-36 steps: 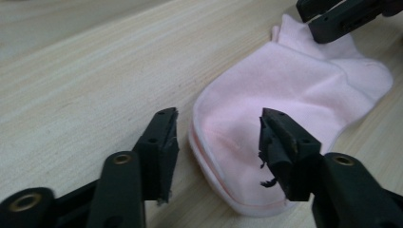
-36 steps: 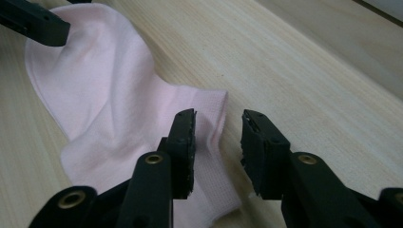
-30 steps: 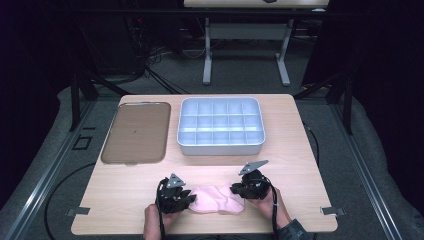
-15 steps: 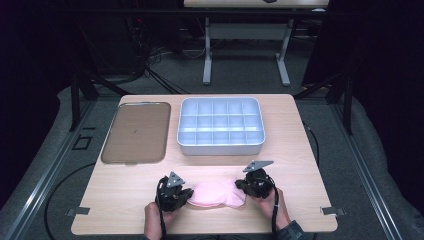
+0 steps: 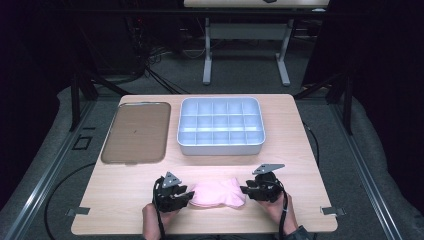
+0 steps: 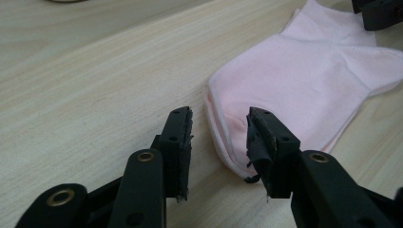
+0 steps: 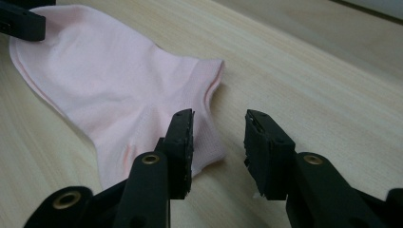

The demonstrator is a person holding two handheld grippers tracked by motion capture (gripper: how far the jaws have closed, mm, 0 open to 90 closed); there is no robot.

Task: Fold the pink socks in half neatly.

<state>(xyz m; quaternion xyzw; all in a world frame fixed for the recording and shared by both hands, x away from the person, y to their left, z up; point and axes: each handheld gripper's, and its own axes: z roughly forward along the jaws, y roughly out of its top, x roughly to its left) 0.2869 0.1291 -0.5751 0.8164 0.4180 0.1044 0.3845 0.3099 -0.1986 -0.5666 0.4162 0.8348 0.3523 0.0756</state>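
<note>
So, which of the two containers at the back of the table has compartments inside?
The white tray, the one on the right, directly behind the pink sock. A grid of dividers splits it into many small cells; the brown tray to its left is flat and undivided.

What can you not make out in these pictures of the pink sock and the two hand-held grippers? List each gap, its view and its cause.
- Pink sock: its underside, hidden against the table in all views.
- Divided tray: whether small items lie in its compartments, too small in the high view.
- Flat brown lid: its material, too dim and distant in the high view.
- Left hand-held gripper: its body, cut off by the bottom edge of its own view.
</note>
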